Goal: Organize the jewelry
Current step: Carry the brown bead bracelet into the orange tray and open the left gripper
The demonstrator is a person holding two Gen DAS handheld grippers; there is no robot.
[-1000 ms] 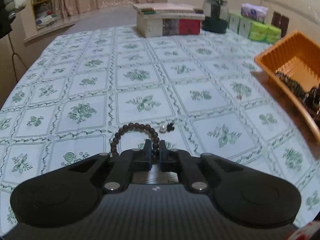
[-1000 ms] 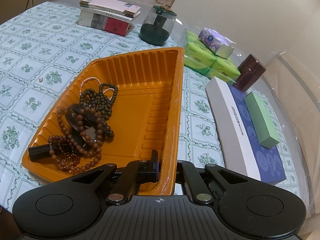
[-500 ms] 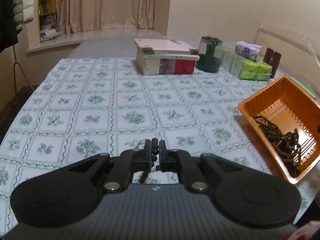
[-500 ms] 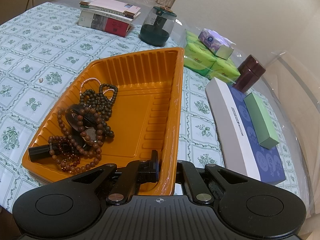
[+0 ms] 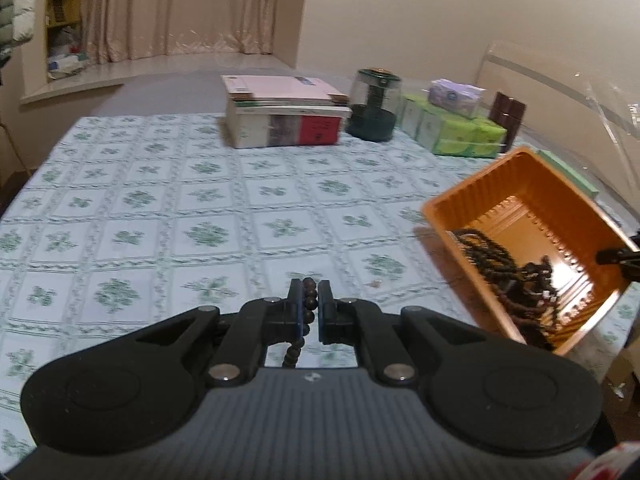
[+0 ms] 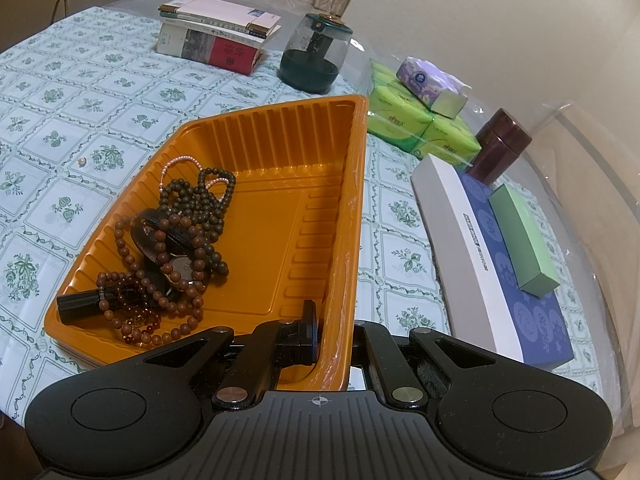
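The left gripper (image 5: 309, 305) pinches a dark wooden bead bracelet (image 5: 307, 309) above the floral tablecloth (image 5: 160, 220): light, limp, likely swinging, best held across beads. Beyond, the right gripper (image 6: 334, 340) clamps the ribbed orange plastic tray (image 6: 352, 184) by its rim

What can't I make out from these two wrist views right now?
- Bead bracelet, left wrist view: its lower loop hangs behind the left gripper.
- Orange tray, right wrist view: near corner behind the right gripper.
- Small white bead on tablecloth: too small to identify.
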